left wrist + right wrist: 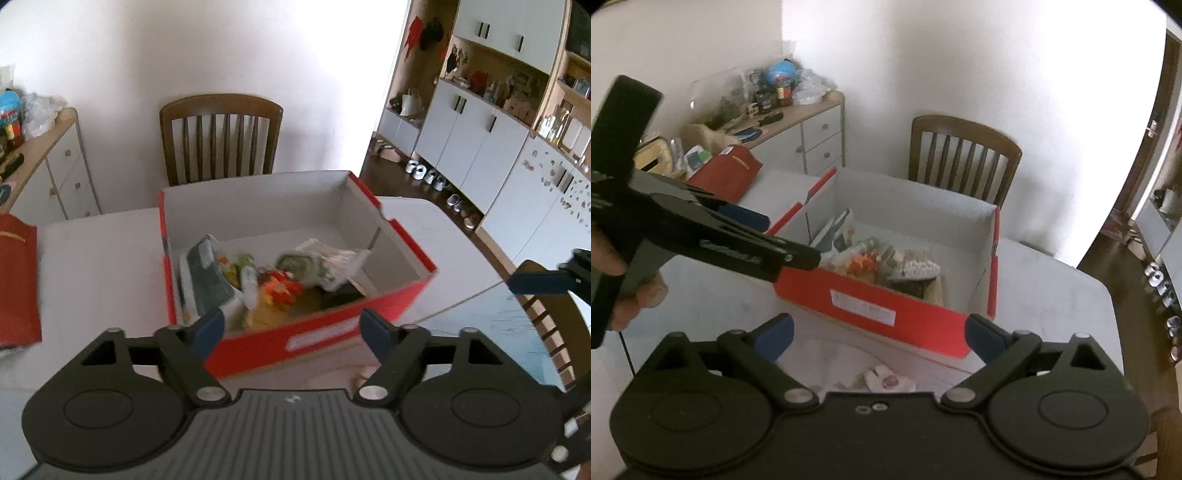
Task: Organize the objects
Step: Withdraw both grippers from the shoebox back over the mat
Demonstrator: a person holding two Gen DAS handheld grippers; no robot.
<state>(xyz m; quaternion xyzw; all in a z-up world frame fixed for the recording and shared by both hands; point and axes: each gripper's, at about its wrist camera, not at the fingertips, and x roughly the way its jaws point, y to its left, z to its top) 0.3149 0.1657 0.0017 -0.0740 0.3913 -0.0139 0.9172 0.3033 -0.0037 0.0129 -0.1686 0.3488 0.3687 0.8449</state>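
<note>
Sorting nears its end: both the left gripper and right gripper hold their fingers wide and empty before the filled red cardboard box; next, grasp the small pink-white wrapper on the white tabletop.

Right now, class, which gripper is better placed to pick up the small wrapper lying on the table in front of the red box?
Probably the right gripper: open, empty, the wrapper lies just below its fingertips. The left gripper points into the red box.
</note>
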